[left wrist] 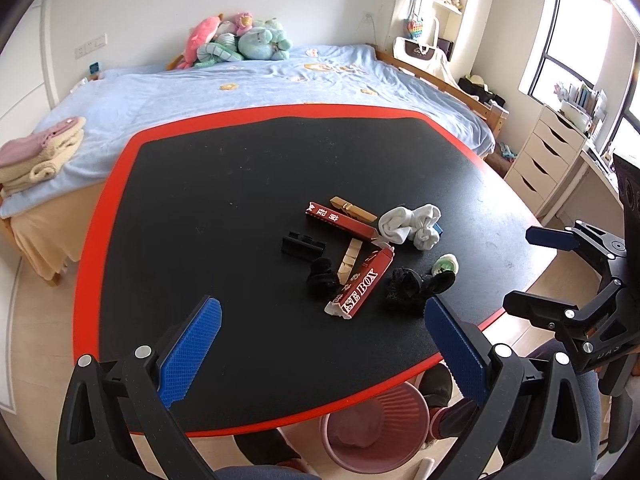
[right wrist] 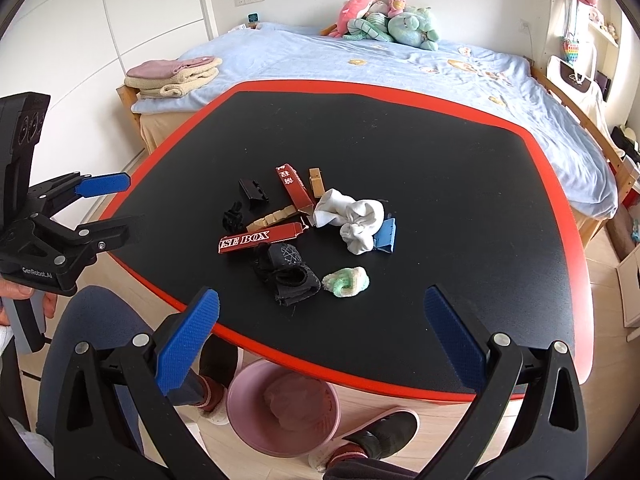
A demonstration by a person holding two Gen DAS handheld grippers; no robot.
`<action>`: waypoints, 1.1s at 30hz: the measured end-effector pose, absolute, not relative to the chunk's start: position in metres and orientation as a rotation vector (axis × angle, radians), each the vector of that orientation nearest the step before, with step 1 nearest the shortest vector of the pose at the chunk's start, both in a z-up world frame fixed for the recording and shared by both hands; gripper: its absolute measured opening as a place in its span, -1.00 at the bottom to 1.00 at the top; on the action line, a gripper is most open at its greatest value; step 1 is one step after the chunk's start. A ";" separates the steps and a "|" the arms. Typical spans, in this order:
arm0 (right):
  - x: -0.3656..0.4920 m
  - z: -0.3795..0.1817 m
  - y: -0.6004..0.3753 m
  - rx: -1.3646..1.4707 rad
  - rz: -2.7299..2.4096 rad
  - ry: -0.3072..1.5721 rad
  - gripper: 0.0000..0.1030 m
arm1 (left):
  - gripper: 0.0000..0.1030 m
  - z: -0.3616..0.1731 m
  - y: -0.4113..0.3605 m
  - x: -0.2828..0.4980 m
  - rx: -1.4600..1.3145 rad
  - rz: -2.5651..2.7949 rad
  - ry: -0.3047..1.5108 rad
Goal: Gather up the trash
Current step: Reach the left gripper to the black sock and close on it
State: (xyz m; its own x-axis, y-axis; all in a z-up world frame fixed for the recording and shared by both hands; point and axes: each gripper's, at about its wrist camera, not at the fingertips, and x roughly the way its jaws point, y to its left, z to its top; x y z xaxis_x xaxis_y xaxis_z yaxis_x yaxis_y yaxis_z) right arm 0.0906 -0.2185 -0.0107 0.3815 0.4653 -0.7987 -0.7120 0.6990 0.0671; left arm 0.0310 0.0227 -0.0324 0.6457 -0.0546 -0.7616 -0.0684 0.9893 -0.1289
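Both hand-held grippers hover wide open and empty at the near edge of the desk (right wrist: 500, 152), the left hand-held gripper (left wrist: 320, 352) and the right hand-held gripper (right wrist: 320, 336). Pink bin (right wrist: 284, 412) below already holds something crumpled, so collecting looks begun. Scanning the pile left to right: one black clip (right wrist: 253, 194), one small black wad (right wrist: 233, 219), two red cartons (right wrist: 260, 240), two wooden pieces (right wrist: 272, 218), one dark sock (right wrist: 288, 276), one white sock bundle (right wrist: 352, 218), one green-white wad (right wrist: 346, 281), one blue clip (right wrist: 385, 236). All still on the desk.
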 end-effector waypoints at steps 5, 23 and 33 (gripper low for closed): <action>0.097 -0.020 -0.210 -0.323 0.798 0.917 0.95 | 0.89 -0.046 0.028 0.050 -0.170 0.001 0.913; 0.117 -0.050 -0.189 -0.320 0.884 0.989 0.04 | 0.48 -0.091 0.032 0.093 -0.214 -0.043 1.027; 0.122 -0.059 -0.187 -0.311 0.900 1.002 -0.39 | -0.25 -0.100 0.034 0.099 -0.220 -0.049 1.045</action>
State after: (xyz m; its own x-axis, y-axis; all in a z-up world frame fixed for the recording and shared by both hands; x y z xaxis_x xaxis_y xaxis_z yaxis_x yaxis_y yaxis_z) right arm 0.1216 -0.1867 -0.0587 0.2285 0.5072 -0.8310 -0.7722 0.6142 0.1626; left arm 0.0985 0.0340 -0.1002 0.5030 -0.1449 -0.8521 -0.0639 0.9769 -0.2038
